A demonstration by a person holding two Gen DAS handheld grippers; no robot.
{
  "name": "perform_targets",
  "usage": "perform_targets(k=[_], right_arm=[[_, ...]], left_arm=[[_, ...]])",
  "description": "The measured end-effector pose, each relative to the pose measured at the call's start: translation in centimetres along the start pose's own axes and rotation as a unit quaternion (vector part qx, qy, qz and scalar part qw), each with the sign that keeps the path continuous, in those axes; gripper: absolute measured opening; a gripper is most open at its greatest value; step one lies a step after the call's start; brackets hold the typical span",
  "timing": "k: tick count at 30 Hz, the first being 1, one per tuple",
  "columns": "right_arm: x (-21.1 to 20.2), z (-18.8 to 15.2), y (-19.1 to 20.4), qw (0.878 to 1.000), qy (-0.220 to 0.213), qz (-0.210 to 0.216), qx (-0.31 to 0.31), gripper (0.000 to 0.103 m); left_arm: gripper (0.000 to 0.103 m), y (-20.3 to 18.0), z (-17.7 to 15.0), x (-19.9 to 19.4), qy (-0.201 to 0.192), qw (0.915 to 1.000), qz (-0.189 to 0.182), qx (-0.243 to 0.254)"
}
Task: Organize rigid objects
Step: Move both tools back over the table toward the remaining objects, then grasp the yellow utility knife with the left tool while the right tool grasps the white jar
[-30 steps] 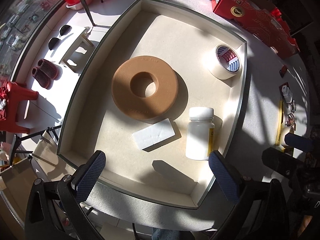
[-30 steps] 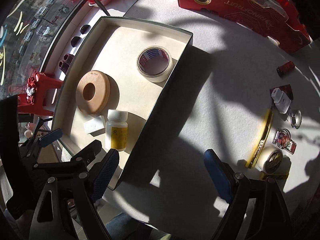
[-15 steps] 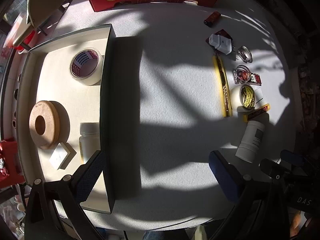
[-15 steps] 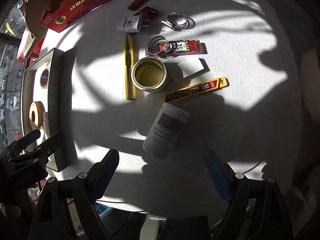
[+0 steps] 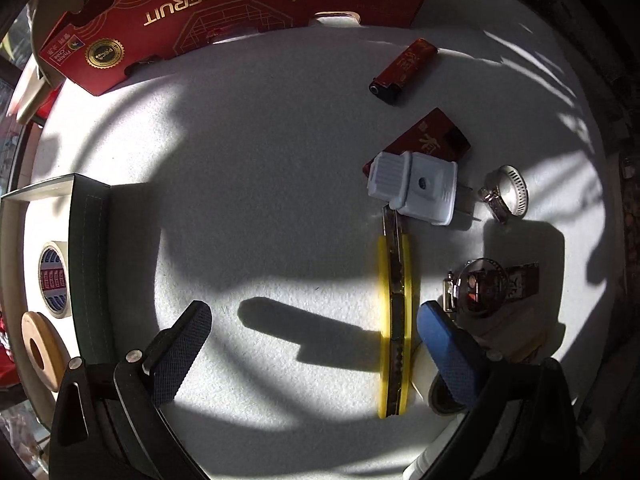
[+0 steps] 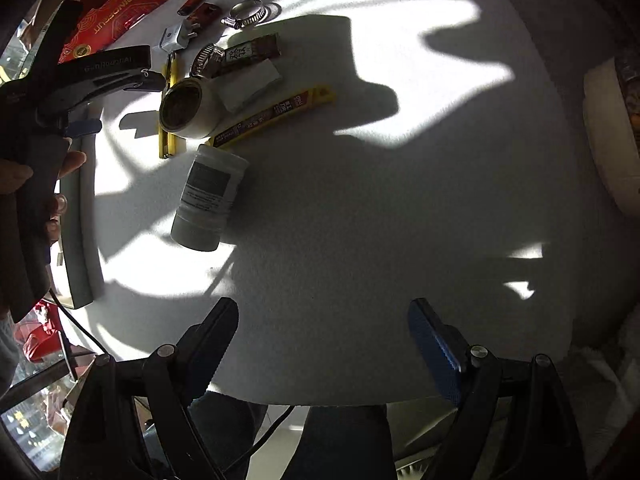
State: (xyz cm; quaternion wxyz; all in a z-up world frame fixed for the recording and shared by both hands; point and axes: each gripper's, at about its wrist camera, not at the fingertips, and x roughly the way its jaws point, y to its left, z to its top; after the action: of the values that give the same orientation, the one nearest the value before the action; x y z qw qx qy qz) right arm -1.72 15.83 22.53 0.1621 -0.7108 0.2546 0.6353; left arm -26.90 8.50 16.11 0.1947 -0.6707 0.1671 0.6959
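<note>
On the worktop (image 6: 360, 200) lay two hose clamps (image 6: 245, 14), two tape rolls (image 6: 186, 106), two lighters (image 5: 402, 72), one white bottle (image 6: 208, 200), one plug (image 5: 416, 188) and one yellow knife (image 5: 394, 320).

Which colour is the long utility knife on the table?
Yellow, the utility knife shows best in the left wrist view.

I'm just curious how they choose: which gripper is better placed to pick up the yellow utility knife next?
Left, probably. The left gripper is open right above the yellow utility knife. The right gripper hangs over bare tabletop.
</note>
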Motion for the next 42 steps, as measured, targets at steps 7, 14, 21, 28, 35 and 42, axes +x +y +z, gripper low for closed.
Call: perform_targets(k=[7, 14, 21, 28, 35, 42], right_arm=[[0.5, 0.7, -0.1, 1.000, 0.003, 0.007, 0.003, 0.088], [1.8, 3.5, 3.3, 0.999, 0.000, 0.045, 0.015, 0.088], [4.9, 6.6, 5.8, 0.996, 0.013, 0.053, 0.076, 0.088], [6.4, 7.3, 7.3, 0.997, 0.024, 0.029, 0.067, 0.097], [5.7, 6.4, 9.2, 0.999, 0.011, -0.039, -0.008, 0.055], [4.5, 5.8, 8.8, 0.999, 0.009, -0.017, -0.049, 0.041]], left_arm=[[0.103, 0.2, 0.4, 0.8, -0.004, 0.9994, 0.034, 0.007], [0.103, 4.2, 0.0, 0.4, 0.001, 0.9987, 0.047, -0.019], [0.103, 4.3, -2.0, 0.8, 0.030, 0.9940, 0.026, -0.102], [0.103, 5.0, -2.4, 0.8, 0.040, 0.9880, 0.010, -0.149], [0.100, 5.8, -2.4, 1.7, 0.061, 0.9841, 0.007, -0.167], [0.056, 3.7, -1.9, 0.1, 0.046, 0.9933, 0.004, -0.106]])
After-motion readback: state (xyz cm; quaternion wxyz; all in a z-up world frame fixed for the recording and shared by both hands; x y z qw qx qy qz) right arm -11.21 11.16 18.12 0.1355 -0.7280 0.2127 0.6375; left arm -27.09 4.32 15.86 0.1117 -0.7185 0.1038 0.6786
